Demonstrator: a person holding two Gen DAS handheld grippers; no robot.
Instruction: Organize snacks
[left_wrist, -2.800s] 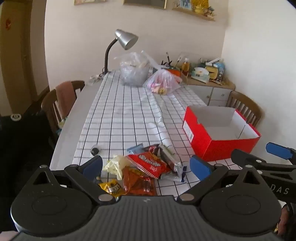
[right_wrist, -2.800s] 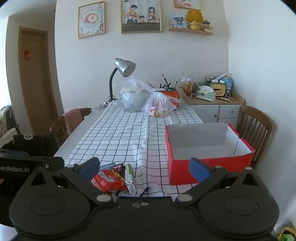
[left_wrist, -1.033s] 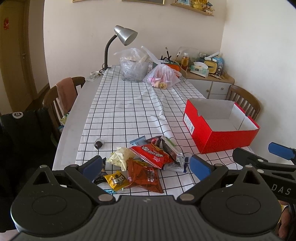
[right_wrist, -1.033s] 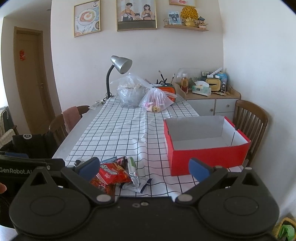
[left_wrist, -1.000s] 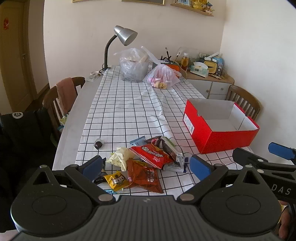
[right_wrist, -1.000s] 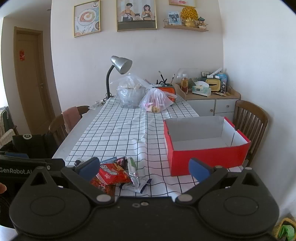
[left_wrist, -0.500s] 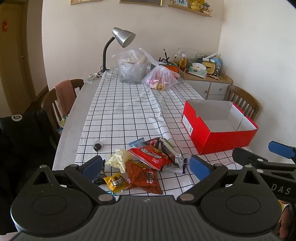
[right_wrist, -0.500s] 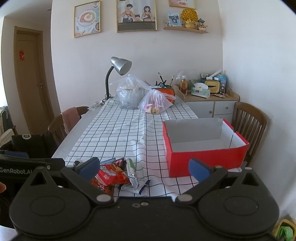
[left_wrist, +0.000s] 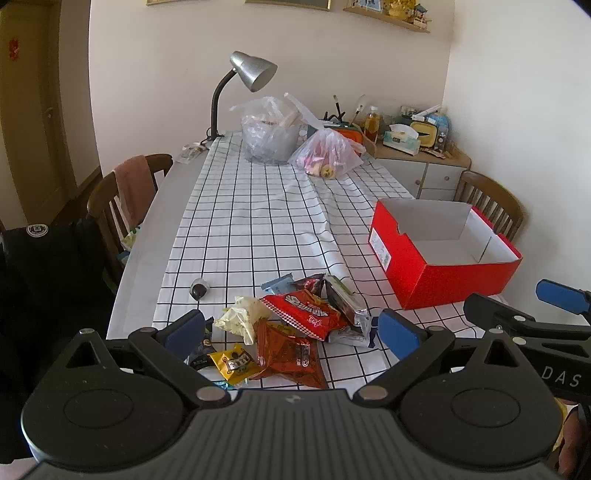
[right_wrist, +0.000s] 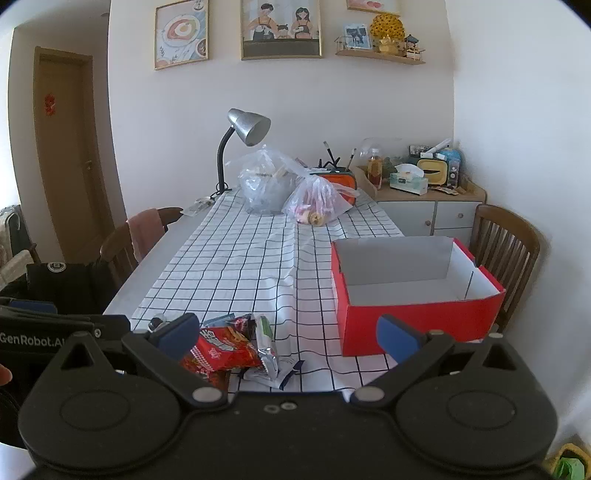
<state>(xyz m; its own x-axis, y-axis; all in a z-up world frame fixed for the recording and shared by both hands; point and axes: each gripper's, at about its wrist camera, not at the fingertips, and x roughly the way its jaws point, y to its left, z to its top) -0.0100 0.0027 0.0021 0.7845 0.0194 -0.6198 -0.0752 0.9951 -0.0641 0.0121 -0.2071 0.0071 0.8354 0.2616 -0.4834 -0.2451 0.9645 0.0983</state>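
A pile of snack packets lies at the near end of the checked tablecloth (left_wrist: 251, 229): a red chip bag (left_wrist: 308, 310), a dark orange bag (left_wrist: 290, 356), a pale yellow packet (left_wrist: 242, 319), a small yellow packet (left_wrist: 232, 363) and a silver-ended bar (left_wrist: 345, 301). The red chip bag also shows in the right wrist view (right_wrist: 221, 349). An open, empty red box (left_wrist: 458, 275) stands to the right of the pile, and shows in the right wrist view (right_wrist: 417, 323). My left gripper (left_wrist: 291, 334) is open and empty above the pile. My right gripper (right_wrist: 288, 334) is open and empty, between pile and box.
A desk lamp (left_wrist: 243, 74) and two filled plastic bags (left_wrist: 269, 131) (left_wrist: 327, 155) stand at the table's far end. A small dark round object (left_wrist: 198, 288) lies left of the pile. Wooden chairs (left_wrist: 122, 192) (right_wrist: 506, 251) stand on both sides. A sideboard (right_wrist: 424, 206) is at the back right.
Both grippers have drawn back and risen slightly, so more of the table and snack pile shows. Nothing on the table has moved. Both stay open.
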